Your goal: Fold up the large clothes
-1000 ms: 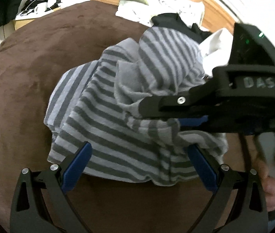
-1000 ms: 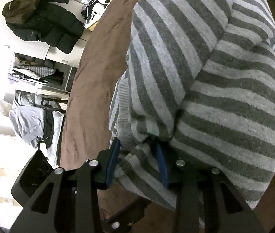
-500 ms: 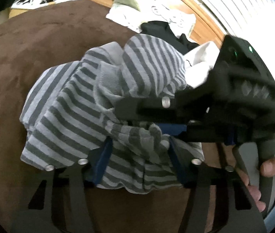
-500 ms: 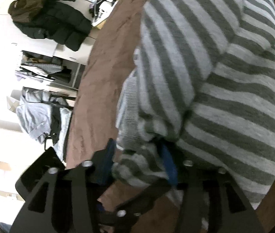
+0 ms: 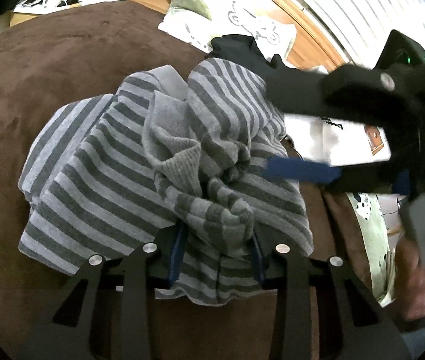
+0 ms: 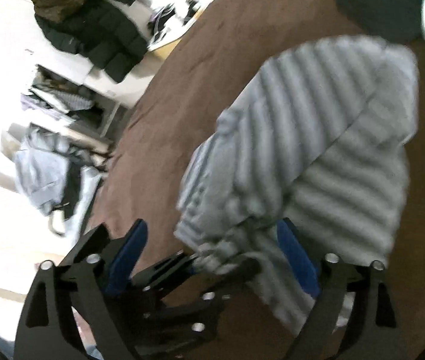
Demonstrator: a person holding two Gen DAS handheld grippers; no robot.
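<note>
- The left tongs point(image 5: 217, 256) are closing on a bunched fold at the near edge of the striped sweater point(image 5: 128, 180); cloth fills the gap between the blue pads point(image 5: 177, 255), which look pressed against it.
- The right tongs point(image 6: 212, 253) are opening: their blue pads stand wide, and in the left wrist view one pad lies just beside the crumpled middle of the sweater without gripping it. They hold nothing.
- The brown bed cover point(image 5: 62, 60) is the largest thing here and carries everything; the sweater lies heaped near its middle, not yet flat.
- The sweater is a soft knit, probably light and floppy, with no stiffness: it will sag and drag behind any single hold.
- Its plain grey ribbed band point(image 5: 179, 162), a hem or a cuff, is twisted up into the heap's centre. Judging by that, the better holds are two separated points along an edge or the shoulders, so the cloth can be spread before folding.
- Other clothes point(image 5: 242, 51) lie at the far edge of the bed, touching the sweater's top.
</note>
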